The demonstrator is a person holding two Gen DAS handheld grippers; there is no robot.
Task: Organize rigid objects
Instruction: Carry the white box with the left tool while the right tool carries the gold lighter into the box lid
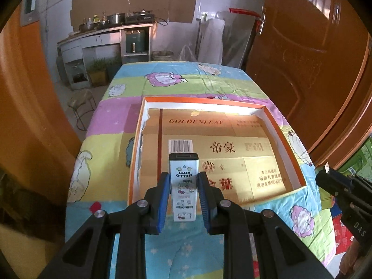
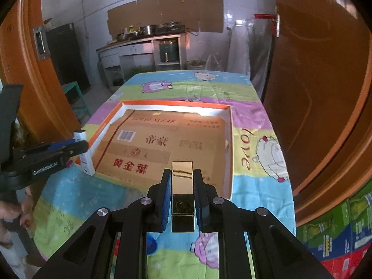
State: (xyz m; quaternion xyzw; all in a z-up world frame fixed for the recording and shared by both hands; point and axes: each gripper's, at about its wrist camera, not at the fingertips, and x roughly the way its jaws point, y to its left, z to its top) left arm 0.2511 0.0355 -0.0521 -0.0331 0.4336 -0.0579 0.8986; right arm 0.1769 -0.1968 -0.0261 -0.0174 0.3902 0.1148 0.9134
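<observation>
- Far left, beyond the table edge, a person's hand (image 2: 14,211) steadies the black handle of the left tool; only fingers and a bit of sleeve show.
- The left gripper (image 1: 183,200) has its blue-padded jaws pinched on a slim white rectangular tin printed with cartoon cats (image 1: 183,186). The tin is held clear of the cloth, its dark cap end pointing away over the near left part of the tray. In the right wrist view the same tin (image 2: 84,151) shows just outside the tray's near left corner.
- In the middle lies a shallow orange-rimmed white cardboard tray (image 1: 276,125), lined with a flattened brown carton printed in red and gold lettering (image 1: 209,139). Nothing else lies inside it.
- It rests on a table covered by a pastel striped cloth with cartoon sheep (image 1: 111,121).
- The right gripper (image 2: 182,197) is clamped on a shiny gold rectangular bar-shaped box (image 2: 182,186), held lengthwise between the pads, lifted above the cloth at the tray's near edge.
- Far right stands a brown wooden door (image 2: 313,93), with stacked green and red printed cartons (image 2: 337,232) beside the table.
</observation>
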